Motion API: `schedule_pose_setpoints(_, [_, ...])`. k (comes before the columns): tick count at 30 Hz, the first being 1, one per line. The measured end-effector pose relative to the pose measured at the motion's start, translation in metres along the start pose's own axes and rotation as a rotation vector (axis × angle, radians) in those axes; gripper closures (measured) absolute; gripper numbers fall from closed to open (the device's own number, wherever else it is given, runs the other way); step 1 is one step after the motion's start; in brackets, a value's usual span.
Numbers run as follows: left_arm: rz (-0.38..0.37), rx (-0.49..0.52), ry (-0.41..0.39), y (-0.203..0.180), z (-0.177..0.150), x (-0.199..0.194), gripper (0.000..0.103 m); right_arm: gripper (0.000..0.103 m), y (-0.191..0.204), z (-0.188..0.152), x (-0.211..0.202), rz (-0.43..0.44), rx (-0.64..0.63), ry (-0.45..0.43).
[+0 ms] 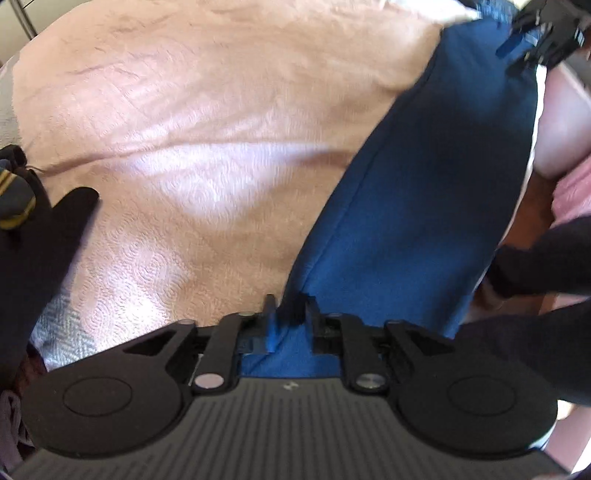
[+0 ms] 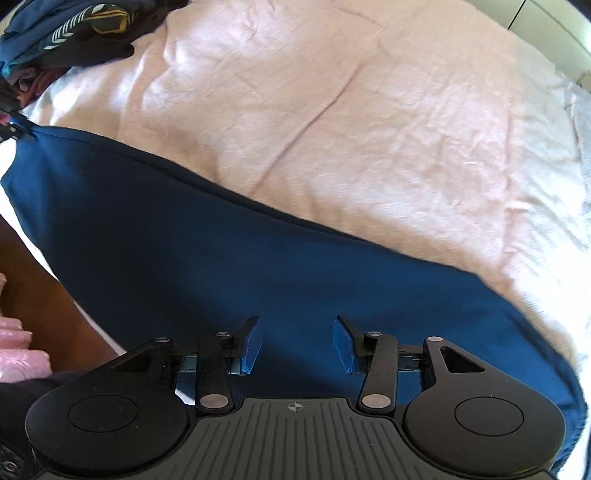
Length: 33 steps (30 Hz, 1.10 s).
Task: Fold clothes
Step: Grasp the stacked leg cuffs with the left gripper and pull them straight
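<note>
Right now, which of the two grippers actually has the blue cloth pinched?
The left gripper: its fingers are closed on an edge of the blue cloth. The right gripper hovers over it, fingers apart.

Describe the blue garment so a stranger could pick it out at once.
Start at the pink bedspread that covers the bed. Along its near edge lies the blue garment, stretched in a long band, its corner pinched in the left gripper. Unlike the dark patterned clothes pile at the far corner, it is plain, solid blue.
</note>
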<state>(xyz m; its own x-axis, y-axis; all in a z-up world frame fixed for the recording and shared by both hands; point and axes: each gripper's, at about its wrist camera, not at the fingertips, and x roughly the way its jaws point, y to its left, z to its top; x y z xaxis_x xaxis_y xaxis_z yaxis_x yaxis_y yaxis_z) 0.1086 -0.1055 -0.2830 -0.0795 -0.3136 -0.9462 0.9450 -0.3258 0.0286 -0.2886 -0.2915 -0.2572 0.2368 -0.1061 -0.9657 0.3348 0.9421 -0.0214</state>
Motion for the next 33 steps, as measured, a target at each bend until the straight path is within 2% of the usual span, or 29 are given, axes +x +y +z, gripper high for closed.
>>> schedule_pose_setpoints(6, [0.041,-0.033,-0.029,0.005,-0.018,-0.01,0.084,0.057,0.03,-0.004,-0.001,0.066,0.004,0.015])
schedule_pose_setpoints(7, [0.062,-0.034,-0.027,0.005,-0.021,-0.014,0.082,0.057,0.034,-0.006,-0.001,0.082,0.009,0.013])
schedule_pose_setpoints(8, [0.083,-0.034,-0.024,0.004,-0.023,-0.017,0.075,0.057,0.039,-0.007,-0.001,0.105,0.019,0.007])
schedule_pose_setpoints(9, [0.103,-0.033,-0.021,0.003,-0.025,-0.021,0.075,0.057,0.043,-0.009,-0.001,0.129,0.028,0.001])
schedule_pose_setpoints(13, [0.166,0.03,-0.008,-0.02,-0.029,-0.035,0.074,0.057,0.064,-0.015,0.002,0.222,0.017,-0.011])
schedule_pose_setpoints(17, [0.191,0.157,0.001,-0.068,-0.039,-0.045,0.073,0.057,0.077,-0.02,0.007,0.29,-0.002,-0.021])
schedule_pose_setpoints(20, [0.257,0.357,0.04,-0.108,-0.053,-0.031,0.071,0.057,0.084,-0.02,0.01,0.329,0.012,-0.044])
schedule_pose_setpoints(24, [0.336,0.576,0.105,-0.127,-0.078,-0.004,0.071,0.057,0.108,-0.016,0.012,0.347,-0.049,-0.092])
schedule_pose_setpoints(26, [0.358,0.66,0.13,-0.125,-0.093,0.002,0.071,0.057,0.126,-0.012,0.012,0.356,-0.073,-0.122])
schedule_pose_setpoints(28, [0.36,0.703,0.104,-0.117,-0.104,-0.002,0.071,0.057,0.149,-0.007,0.01,0.371,-0.076,-0.146])
schedule_pose_setpoints(30, [0.317,0.686,0.042,-0.103,-0.11,-0.013,0.071,0.057,0.175,-0.001,0.011,0.389,-0.056,-0.161])
schedule_pose_setpoints(33, [0.221,0.656,-0.064,-0.077,-0.115,-0.029,0.07,0.057,0.218,0.007,0.017,0.404,0.042,-0.172])
